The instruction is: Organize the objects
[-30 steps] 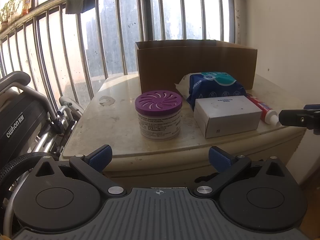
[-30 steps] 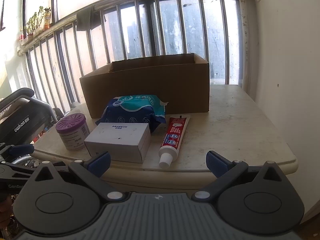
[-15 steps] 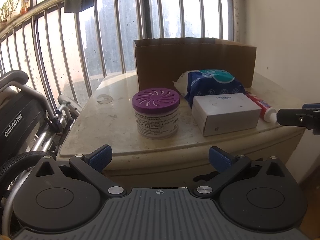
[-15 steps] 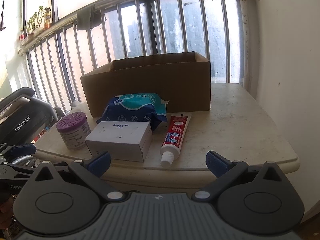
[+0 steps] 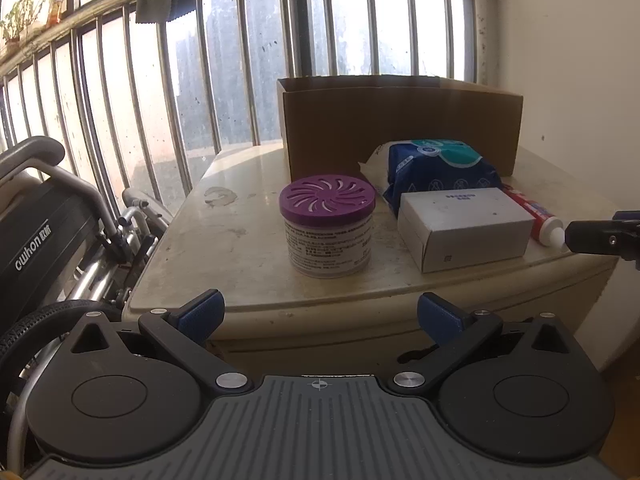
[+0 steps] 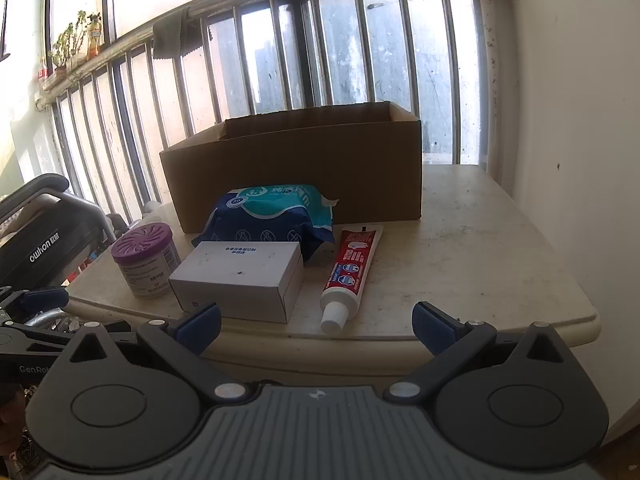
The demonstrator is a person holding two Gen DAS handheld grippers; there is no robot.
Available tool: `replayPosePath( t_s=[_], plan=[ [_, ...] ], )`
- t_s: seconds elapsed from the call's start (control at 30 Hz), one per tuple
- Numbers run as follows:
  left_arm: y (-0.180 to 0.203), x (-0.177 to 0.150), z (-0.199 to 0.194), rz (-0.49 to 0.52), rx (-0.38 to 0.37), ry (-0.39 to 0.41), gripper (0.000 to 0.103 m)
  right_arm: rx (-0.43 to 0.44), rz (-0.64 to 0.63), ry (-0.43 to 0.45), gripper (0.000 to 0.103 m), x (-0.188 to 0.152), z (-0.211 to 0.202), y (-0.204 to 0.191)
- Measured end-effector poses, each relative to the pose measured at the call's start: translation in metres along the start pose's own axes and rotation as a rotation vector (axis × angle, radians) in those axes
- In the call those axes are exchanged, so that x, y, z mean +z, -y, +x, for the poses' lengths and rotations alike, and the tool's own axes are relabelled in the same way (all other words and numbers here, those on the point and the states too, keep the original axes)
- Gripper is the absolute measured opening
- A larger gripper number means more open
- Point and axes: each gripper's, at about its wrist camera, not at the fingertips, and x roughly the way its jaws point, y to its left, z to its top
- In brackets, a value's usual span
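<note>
Jar: the purple-lid jar stands upright at the left of the row, near the front edge; it looks rigid and light, best held across its round side.
White box: the carton lies just beside the jar; stiff, probably light, to be gripped on its two short sides.
Wipes pack: the blue pack is soft and may sag; take it at the middle.
Toothpaste: the tube lies flat, cap towards the front; slippery, easy to squash.
Cardboard box: open on top, behind all the items.
Left tongs: apart, empty, in front of the worktop edge.
Right tongs: apart, empty.
Worktop: pale stone, stained, with a rounded edge.
Room: barred window behind, a wheelchair at the left.
</note>
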Motion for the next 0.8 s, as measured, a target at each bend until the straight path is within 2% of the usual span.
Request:
replayPosePath(
  t_s=[0.8],
  plan=[
    [0.0008,-0.0005,0.0002,-0.001,-0.001,0.002,0.103,0.0,-0.003,0.0,0.103,-0.0008,0.0008,-0.0011]
  ],
)
